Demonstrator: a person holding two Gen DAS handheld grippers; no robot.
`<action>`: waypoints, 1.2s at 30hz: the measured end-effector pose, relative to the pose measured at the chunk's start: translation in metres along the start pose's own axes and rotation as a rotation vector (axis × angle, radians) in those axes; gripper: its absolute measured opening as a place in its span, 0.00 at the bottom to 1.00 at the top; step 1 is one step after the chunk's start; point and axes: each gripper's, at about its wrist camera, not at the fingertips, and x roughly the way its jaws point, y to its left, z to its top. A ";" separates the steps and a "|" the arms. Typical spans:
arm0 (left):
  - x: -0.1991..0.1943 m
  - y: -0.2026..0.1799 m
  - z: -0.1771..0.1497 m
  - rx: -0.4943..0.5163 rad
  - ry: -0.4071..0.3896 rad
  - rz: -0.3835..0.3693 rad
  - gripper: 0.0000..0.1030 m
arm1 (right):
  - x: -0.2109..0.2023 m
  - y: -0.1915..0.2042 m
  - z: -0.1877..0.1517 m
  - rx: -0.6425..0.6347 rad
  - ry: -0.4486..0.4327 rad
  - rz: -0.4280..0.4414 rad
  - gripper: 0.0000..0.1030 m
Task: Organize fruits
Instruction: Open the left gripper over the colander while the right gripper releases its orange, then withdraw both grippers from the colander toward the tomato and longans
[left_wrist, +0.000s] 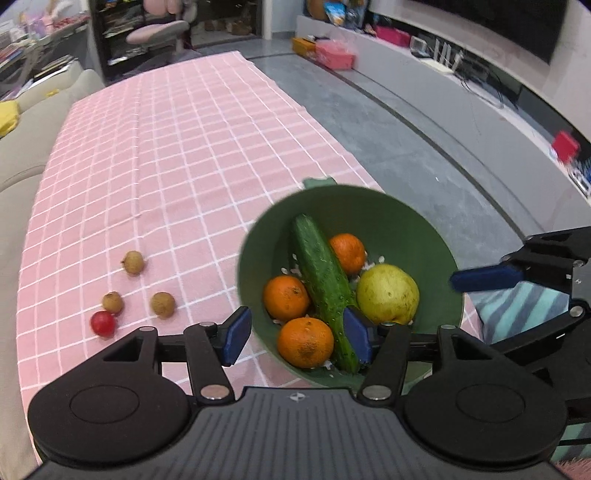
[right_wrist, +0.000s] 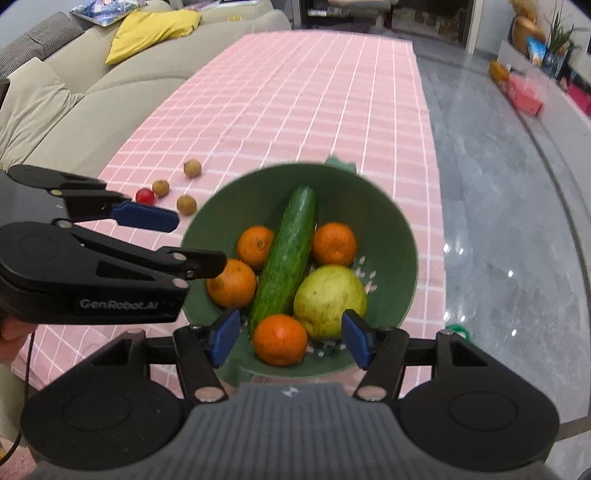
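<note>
Green bowl (right_wrist: 399, 236) of fruit beneath both open claws, right claw (right_wrist: 290, 338), left claw (left_wrist: 295, 338)

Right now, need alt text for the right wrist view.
A green colander bowl on a pink checked tablecloth holds a cucumber, four oranges and a pear. The open right gripper hovers at its near rim; the left gripper reaches in from the left.
</note>
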 end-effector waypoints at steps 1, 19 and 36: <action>-0.005 0.003 0.000 -0.016 -0.012 0.007 0.65 | -0.004 0.002 0.001 -0.006 -0.023 -0.008 0.68; -0.070 0.101 -0.022 -0.323 -0.177 0.126 0.65 | -0.013 0.070 0.041 -0.128 -0.242 0.101 0.69; -0.037 0.162 -0.057 -0.480 -0.113 0.087 0.58 | 0.065 0.112 0.078 -0.390 -0.140 0.145 0.50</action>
